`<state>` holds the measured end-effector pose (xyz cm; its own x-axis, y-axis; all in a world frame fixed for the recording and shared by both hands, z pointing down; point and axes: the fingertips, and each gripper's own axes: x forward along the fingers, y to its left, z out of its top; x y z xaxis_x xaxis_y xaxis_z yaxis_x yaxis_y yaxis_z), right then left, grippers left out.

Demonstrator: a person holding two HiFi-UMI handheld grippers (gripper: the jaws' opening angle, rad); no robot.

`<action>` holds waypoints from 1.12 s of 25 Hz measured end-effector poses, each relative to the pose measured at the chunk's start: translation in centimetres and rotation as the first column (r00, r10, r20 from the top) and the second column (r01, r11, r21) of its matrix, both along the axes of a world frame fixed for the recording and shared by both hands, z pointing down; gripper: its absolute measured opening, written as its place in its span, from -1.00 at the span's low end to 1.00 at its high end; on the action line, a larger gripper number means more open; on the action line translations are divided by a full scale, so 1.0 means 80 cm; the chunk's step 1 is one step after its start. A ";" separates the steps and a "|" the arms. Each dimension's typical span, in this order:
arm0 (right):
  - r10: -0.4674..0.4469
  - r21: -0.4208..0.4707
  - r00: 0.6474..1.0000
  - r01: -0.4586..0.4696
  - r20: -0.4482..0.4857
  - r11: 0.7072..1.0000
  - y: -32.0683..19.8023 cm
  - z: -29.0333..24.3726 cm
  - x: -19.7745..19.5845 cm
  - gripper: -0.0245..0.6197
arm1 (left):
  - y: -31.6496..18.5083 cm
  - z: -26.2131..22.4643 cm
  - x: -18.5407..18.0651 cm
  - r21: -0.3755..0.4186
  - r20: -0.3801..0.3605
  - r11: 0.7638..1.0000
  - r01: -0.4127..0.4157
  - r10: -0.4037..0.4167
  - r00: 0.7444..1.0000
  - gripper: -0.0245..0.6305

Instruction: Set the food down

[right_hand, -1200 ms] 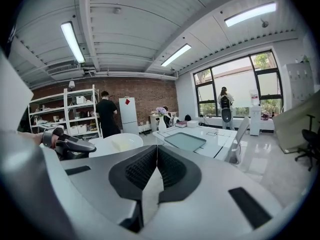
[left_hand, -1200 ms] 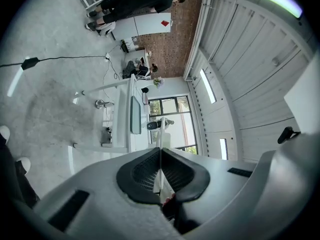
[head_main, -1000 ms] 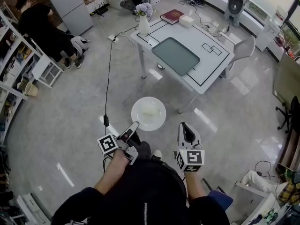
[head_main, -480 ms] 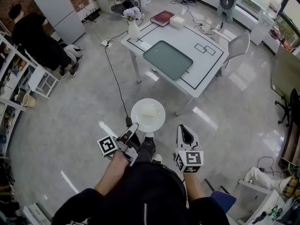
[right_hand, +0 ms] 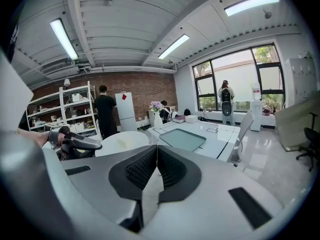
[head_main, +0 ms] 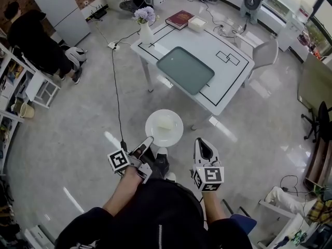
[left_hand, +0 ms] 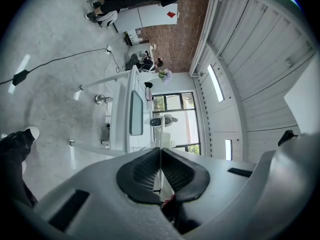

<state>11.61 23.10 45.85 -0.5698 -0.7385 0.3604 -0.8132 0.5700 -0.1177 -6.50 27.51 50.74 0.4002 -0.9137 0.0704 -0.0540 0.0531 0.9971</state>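
Note:
A round white plate [head_main: 164,127] carries a pale piece of food [head_main: 165,122] and hangs above the floor in the head view. My left gripper [head_main: 149,140] is shut on the plate's near rim, which shows as a thin white edge [left_hand: 159,134] between the closed jaws [left_hand: 160,151]. To the right of the plate, my right gripper [head_main: 203,145] is shut with nothing in it, its jaws together [right_hand: 157,156]. In the right gripper view the plate [right_hand: 122,141] is at the left. Ahead stands a white table [head_main: 236,82] with a green mat [head_main: 185,70].
On the table's far end are a vase of flowers [head_main: 146,27], a red book [head_main: 180,18] and a white box [head_main: 196,23]. A white chair [head_main: 264,53] stands at its right. A black cable [head_main: 115,87] runs across the floor. A person in black [head_main: 31,35] is by the shelves at far left.
The person has stepped forward, so the table sits slightly nearer and the floor cable has shifted in view. Both grippers and the plate keep the same pose.

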 end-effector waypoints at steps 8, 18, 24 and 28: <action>-0.014 -0.006 0.999 0.014 -0.031 1.000 -0.051 0.000 -0.037 -0.89 | -0.050 0.011 -0.029 -0.013 -0.030 1.000 -0.002 0.001 1.000 -0.89; -0.002 -0.011 0.998 0.002 -0.063 1.000 -0.123 0.002 -0.086 -0.89 | -0.130 0.024 -0.070 -0.022 -0.041 0.999 -0.042 0.041 0.998 -0.89; 0.011 -0.002 0.998 -0.011 -0.063 1.000 -0.160 0.001 -0.117 -0.89 | -0.172 0.024 -0.092 -0.011 -0.054 0.997 -0.071 0.070 0.996 -0.89; 0.030 -0.003 0.998 -0.030 -0.062 1.000 -0.175 0.001 -0.129 -0.89 | -0.193 0.024 -0.102 -0.014 -0.052 0.995 -0.094 0.093 0.994 -0.89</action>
